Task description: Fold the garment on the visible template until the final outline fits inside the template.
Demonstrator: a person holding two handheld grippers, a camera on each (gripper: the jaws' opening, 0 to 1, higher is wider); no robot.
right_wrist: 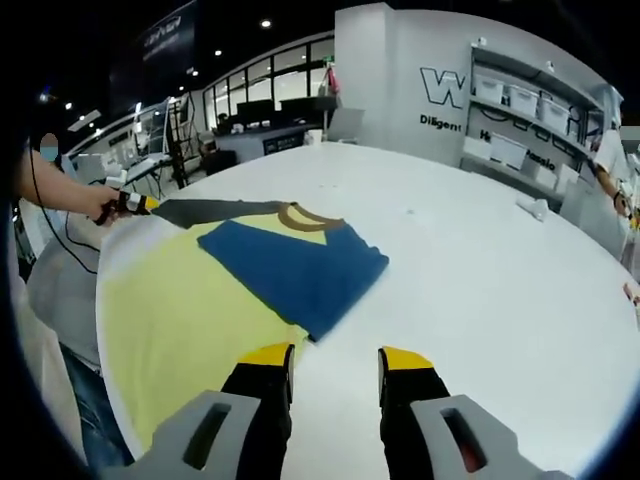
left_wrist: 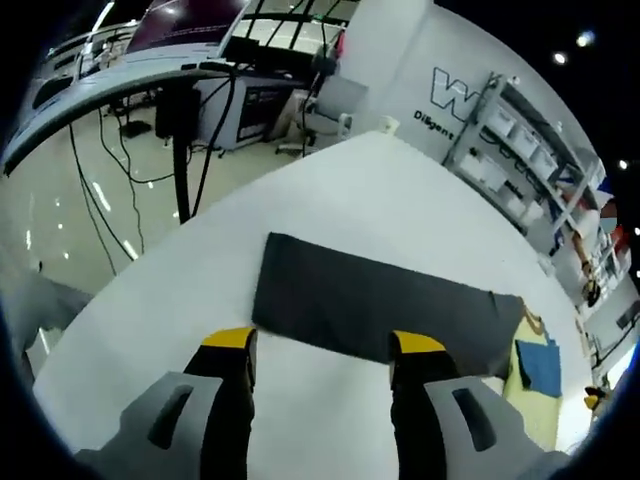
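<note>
A garment lies flat on the white table (right_wrist: 480, 280), with a yellow body (right_wrist: 180, 310), a blue panel (right_wrist: 300, 262) folded over it and a brown collar (right_wrist: 305, 218). A dark grey rectangle (left_wrist: 370, 305) lies beside it; I cannot tell whether it is the template or part of the garment. Its far end meets the collar (left_wrist: 530, 320), the yellow body (left_wrist: 530, 405) and the blue panel (left_wrist: 542, 365). My left gripper (left_wrist: 323, 345) stands open at the rectangle's near edge, with a jaw tip over each side of that edge. In the right gripper view it (right_wrist: 132, 203) shows small, held by a hand. My right gripper (right_wrist: 335, 358) is open just short of the blue panel's near corner.
Desks with hanging cables (left_wrist: 130, 130) and a laptop stand beyond the table's far edge. Shelves with white bins (right_wrist: 510, 120) line the wall at the right. A small white object (right_wrist: 535, 208) lies on the table. A person's clothes (right_wrist: 60, 290) are close at the left.
</note>
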